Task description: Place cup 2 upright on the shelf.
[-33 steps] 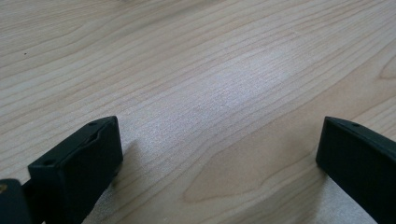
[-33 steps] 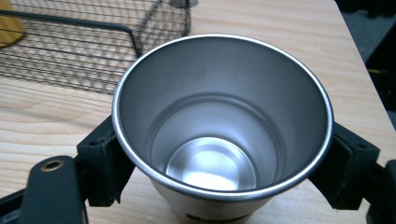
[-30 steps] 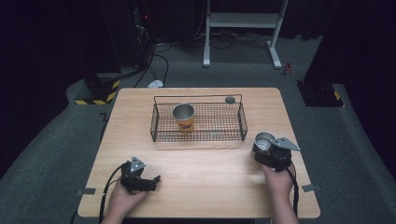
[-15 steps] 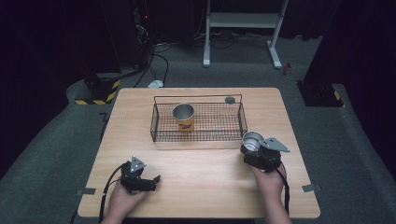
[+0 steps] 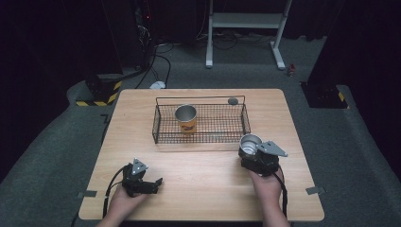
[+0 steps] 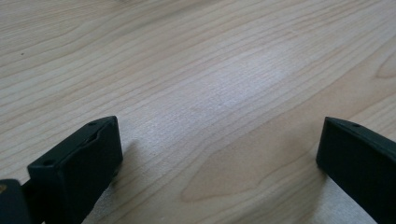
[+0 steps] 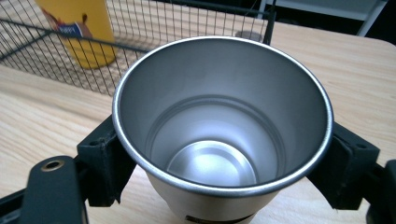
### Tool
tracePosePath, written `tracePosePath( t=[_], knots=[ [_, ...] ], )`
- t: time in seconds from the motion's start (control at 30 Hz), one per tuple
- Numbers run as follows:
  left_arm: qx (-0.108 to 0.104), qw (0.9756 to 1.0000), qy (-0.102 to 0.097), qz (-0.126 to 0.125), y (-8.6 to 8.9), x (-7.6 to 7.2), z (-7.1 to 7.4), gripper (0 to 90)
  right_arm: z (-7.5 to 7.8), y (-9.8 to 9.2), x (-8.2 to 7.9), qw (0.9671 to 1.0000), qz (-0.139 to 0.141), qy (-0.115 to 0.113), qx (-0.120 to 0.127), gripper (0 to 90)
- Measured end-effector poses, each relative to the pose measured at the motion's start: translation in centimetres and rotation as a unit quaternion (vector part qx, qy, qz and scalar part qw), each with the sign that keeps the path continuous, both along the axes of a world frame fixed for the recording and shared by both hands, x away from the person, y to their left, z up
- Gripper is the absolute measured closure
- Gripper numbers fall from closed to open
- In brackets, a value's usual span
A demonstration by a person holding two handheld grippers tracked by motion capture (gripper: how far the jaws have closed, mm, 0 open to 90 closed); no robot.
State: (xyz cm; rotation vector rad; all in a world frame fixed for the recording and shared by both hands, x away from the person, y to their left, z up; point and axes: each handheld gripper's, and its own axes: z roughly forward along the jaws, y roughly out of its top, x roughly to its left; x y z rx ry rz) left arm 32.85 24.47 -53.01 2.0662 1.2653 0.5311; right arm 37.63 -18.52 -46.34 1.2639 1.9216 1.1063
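Steel cup carried toward wire basket

Steel cup (image 7: 222, 135) sits upright, clamped between the jaws of my right gripper (image 5: 255, 152). Compared with a second ago, it has moved left and now hangs just beside the wire basket (image 5: 200, 137), near its right corner. Next step, in my judgement: lift over the rim. My left gripper (image 5: 142, 179) rests spread wide on the table (image 5: 203, 189), holding nothing.

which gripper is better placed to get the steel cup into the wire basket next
Right. The right gripper already has its fingers shut on the steel cup, just outside the wire basket near its front right corner. The left gripper rests open on the table, holding nothing.
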Motion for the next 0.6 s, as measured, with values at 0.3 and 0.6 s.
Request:
tracePosePath(
  t=[0.3,0.6],
  knots=[
    [-0.002,1.0,-0.004,0.001,0.0,0.1,0.0,1.3,1.6,1.2,0.5,0.9999,-0.016,-0.002,0.003,18.2],
    [-0.003,1.0,-0.004,0.0,-0.2,0.4,0.0,1.7,4.3,2.3,1.6,0.9993,-0.026,-0.022,0.018,18.3]
  ],
)
